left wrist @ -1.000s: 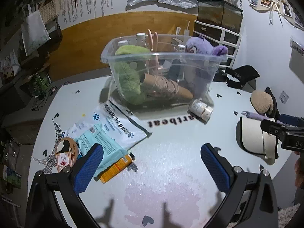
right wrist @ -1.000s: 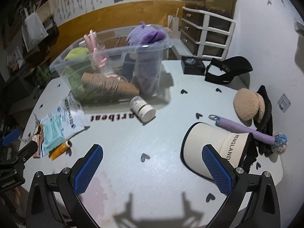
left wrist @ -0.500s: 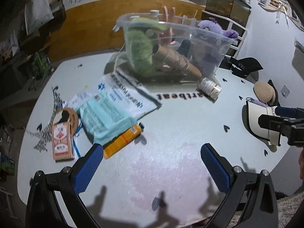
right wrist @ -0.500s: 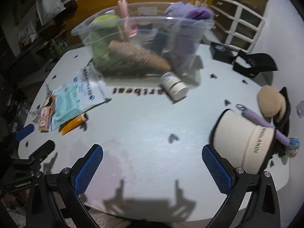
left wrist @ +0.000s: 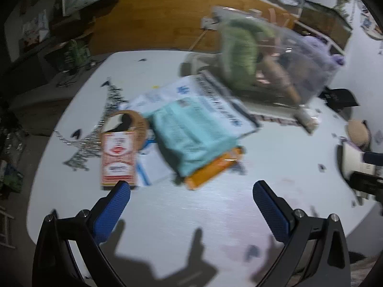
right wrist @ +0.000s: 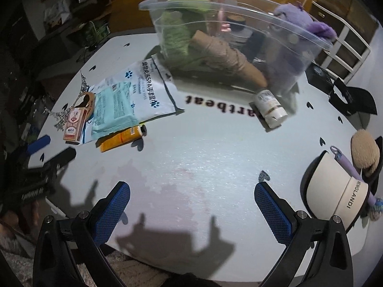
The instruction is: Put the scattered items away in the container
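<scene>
A clear plastic bin (right wrist: 299, 35) stands at the table's far side, holding a green plush, a purple plush and a brown twine cone; the bin (left wrist: 308, 55) is blurred in the left wrist view. Loose on the table lie a white pouch (right wrist: 148, 88), a teal wipes pack (left wrist: 191, 134), an orange tube (left wrist: 210, 169), a red card box (left wrist: 117, 157), a white jar (right wrist: 270, 110) and a cream cap (right wrist: 335, 191). My left gripper (left wrist: 191, 205) is open just short of the tube and card box. My right gripper (right wrist: 191, 203) is open over bare table.
A round wooden disc (left wrist: 134, 122) and a silver chain (left wrist: 81, 148) lie left of the card box. A tan pompom hat (right wrist: 365, 153), a purple stick (right wrist: 349, 169) and a black cap (right wrist: 354, 98) sit at the right. The table's front edge is near both grippers.
Both grippers have pulled back and swung left. The left one now faces the wipes pack, tube and card box; the bin has slid to the upper right of its view.
</scene>
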A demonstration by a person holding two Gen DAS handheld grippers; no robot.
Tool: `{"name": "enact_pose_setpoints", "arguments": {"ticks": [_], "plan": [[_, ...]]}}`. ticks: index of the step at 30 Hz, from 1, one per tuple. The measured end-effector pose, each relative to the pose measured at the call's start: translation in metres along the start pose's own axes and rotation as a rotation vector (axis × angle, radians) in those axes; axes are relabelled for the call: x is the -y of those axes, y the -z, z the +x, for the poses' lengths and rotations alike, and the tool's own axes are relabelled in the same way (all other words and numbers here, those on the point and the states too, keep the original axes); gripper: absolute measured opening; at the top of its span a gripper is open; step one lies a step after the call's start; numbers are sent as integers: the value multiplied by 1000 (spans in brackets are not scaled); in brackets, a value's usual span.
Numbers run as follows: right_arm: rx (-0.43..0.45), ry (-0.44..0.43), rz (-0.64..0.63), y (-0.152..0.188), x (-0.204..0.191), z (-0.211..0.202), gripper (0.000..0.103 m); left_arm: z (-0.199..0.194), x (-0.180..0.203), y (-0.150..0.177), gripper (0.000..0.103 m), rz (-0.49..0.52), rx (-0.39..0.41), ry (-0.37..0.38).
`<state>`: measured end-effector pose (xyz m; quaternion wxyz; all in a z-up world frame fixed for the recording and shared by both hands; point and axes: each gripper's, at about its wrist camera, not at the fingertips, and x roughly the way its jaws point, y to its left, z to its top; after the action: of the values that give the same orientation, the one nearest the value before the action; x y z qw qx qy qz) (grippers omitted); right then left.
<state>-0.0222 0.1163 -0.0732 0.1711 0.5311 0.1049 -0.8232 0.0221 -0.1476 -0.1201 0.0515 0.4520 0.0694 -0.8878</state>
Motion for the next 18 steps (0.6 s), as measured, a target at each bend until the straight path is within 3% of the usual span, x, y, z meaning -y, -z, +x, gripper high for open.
{"name": "enact_pose_setpoints", "arguments": {"ticks": [6,7,9,12,15,18], "plan": [[-8,32,31,-4,-4,4,103,36,-51,-16,100,-54,-28,-19],[-10,38,39,-5,-5,5,103,42,-60,-20,95,-68,-35,-13],[-11,49,55,-6,-5,6,103,54,-74,-27,73,-84,-54,-12],[-10,66,74,-6,-6,5,103,75,-94,-34,59,-93,-94,-28],[-12,80,94,-6,-5,6,103,86,-105,-34,51,-88,-123,-44],[-21,85,113,-5,-3,8,103,91,-116,-32,51,-118,-137,29]]}}
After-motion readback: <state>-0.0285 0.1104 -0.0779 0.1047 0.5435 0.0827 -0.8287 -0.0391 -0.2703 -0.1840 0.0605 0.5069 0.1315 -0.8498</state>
